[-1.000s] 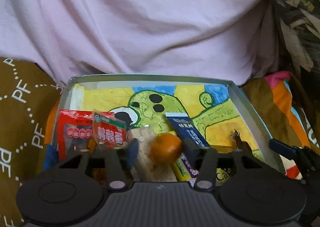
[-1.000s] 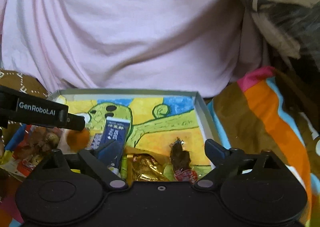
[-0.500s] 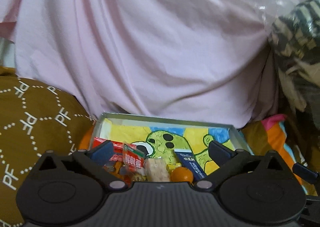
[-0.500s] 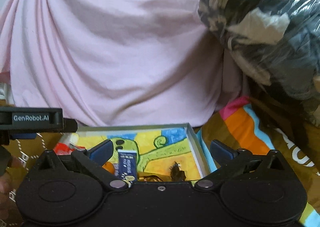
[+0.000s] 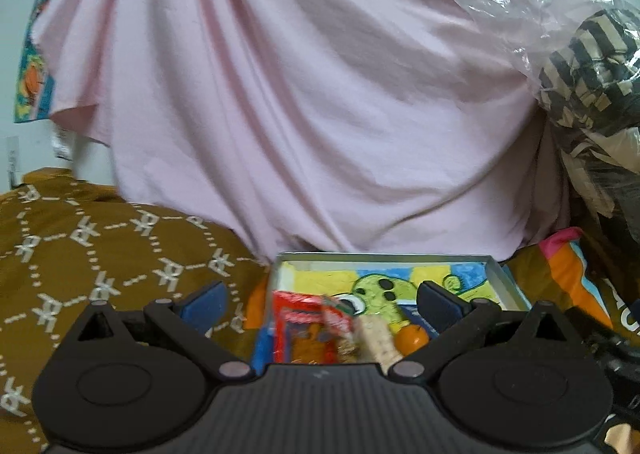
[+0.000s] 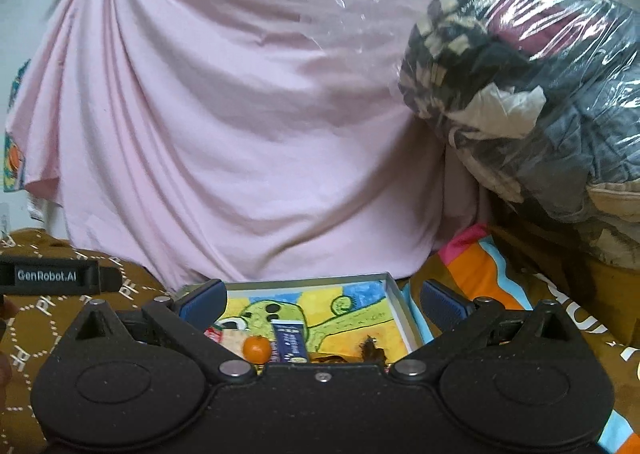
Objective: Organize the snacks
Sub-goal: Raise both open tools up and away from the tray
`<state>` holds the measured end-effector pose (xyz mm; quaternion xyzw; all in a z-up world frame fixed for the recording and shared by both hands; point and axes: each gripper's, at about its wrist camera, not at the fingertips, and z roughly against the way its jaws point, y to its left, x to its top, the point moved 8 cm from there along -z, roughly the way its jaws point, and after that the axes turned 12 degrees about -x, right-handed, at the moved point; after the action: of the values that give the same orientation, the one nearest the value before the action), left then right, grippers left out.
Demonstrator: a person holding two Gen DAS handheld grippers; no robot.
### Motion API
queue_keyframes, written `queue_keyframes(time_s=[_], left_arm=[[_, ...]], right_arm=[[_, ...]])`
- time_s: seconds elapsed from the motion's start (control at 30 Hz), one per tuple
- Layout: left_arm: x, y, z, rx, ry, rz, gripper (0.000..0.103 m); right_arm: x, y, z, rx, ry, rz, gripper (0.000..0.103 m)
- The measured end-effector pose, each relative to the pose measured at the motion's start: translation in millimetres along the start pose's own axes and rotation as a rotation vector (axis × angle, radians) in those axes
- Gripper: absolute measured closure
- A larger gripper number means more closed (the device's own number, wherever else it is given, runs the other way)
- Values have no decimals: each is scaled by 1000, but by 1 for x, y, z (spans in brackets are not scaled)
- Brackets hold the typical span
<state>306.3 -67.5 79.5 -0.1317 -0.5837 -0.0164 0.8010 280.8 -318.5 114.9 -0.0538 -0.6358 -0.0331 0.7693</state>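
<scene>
Left gripper: fingers spread as wide as they go, just finished opening, nothing between them. Right gripper: same story, fingers fully apart after a small last widening, holding nothing. Both hang above the near edge of the box, clear of its contents.

Just beyond the fingers sits the shallow box, grey-rimmed, its floor painted with a green cartoon creature on yellow and blue. The snacks are all crowded into its near end. In the left view, a red packet stands at the near left, a smaller red-and-white packet leans against it, then a pale bar, then a small orange to the right. In the right view, that orange lies just left of a dark blue packet, and a dark brown wrapped sweet lies near the right wall. The far half of the box holds nothing but its picture.

Around the box: a brown patterned cover on the left, an orange-striped cloth on the right, a pink sheet draped behind, and a clear plastic bag of clothes at far right.
</scene>
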Motion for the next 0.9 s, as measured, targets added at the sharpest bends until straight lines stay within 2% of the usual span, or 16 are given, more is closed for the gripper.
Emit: queue_keyframes(time_s=[0.27, 0.4, 0.6, 0.7, 0.9], left_arm=[[-15, 20, 45, 42, -7, 45, 0], [-24, 26, 63, 68, -5, 31, 0], [-42, 41, 94, 108, -5, 37, 0], [-53, 47, 110, 146, 17, 27, 0], [-75, 61, 139, 166, 62, 38, 0]], right_arm=[[2, 11, 43, 37, -16, -1, 1], [-1, 16, 59, 50, -8, -2, 1], [-18, 24, 87, 78, 36, -5, 1], [-29, 29, 101, 88, 60, -1, 1], [-53, 38, 129, 93, 96, 26, 1]])
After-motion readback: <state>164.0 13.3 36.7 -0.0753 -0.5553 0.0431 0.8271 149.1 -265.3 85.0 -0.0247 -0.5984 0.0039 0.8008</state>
